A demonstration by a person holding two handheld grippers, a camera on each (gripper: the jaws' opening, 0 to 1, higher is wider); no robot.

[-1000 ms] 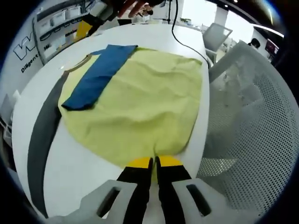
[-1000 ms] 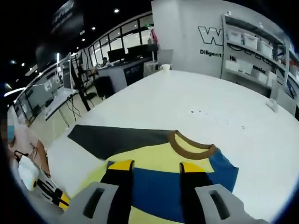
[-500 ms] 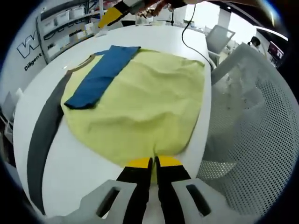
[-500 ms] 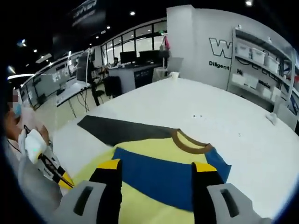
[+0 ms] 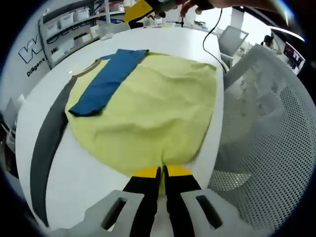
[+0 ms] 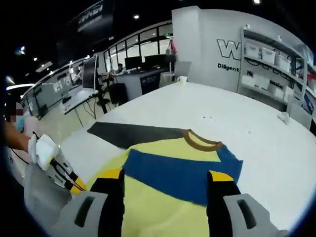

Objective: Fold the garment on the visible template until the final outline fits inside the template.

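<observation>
Garment (image 5: 148, 113), a yellow shirt with a blue sleeve (image 5: 106, 81) folded across it and a brown collar (image 6: 200, 140), lies spread on the white table (image 5: 84, 168), partly covering the dark grey template (image 5: 47, 138) whose strip shows along its left side in the left gripper view. At the bottom of that view the left gripper (image 5: 162, 172) has its jaws pressed together on the shirt's near hem. In the right gripper view the right gripper (image 6: 168, 175) hangs above the shirt with jaws spread wide and nothing between them.
</observation>
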